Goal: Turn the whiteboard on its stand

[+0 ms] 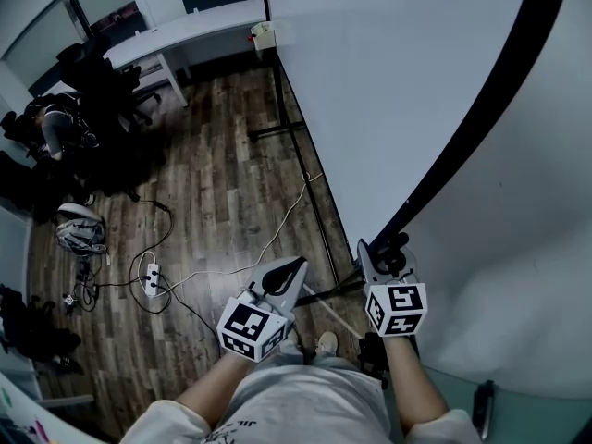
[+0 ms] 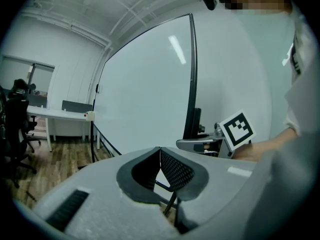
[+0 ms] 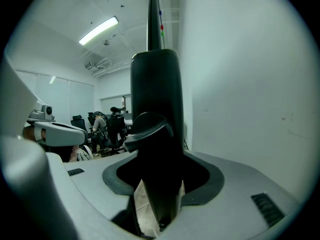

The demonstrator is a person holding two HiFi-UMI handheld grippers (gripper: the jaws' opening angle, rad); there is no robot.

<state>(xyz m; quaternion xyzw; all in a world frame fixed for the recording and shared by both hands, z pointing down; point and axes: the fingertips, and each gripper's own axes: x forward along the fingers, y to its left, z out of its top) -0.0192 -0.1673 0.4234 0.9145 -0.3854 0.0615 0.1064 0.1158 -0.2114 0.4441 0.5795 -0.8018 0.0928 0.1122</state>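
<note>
Clamping the black frame point(image 3: 155, 89) of the whiteboard point(image 1: 388, 81), the right gripper point(image 1: 387, 252) sits at 4 o'clock in the head view. Its own view shows the frame upright between the jaws and filling the gap, so the claw is grasping the frame. A black lever point(image 3: 148, 128) juts from the frame toward 9 o'clock just above the jaws.

The left gripper point(image 1: 296, 266) hangs at 6 o'clock, near the right one but apart from the board. Its tips meet, clenched on nothing.

The whiteboard fills the head view from 12 to 4 o'clock. Its white face tilts toward the person and its dark edge runs from 1 o'clock down to the right gripper.

On the wooden floor point(image 1: 213, 155) a power strip point(image 1: 153, 278) lies at 8 o'clock. A white desk point(image 1: 194, 26) stands at 11 o'clock.
</note>
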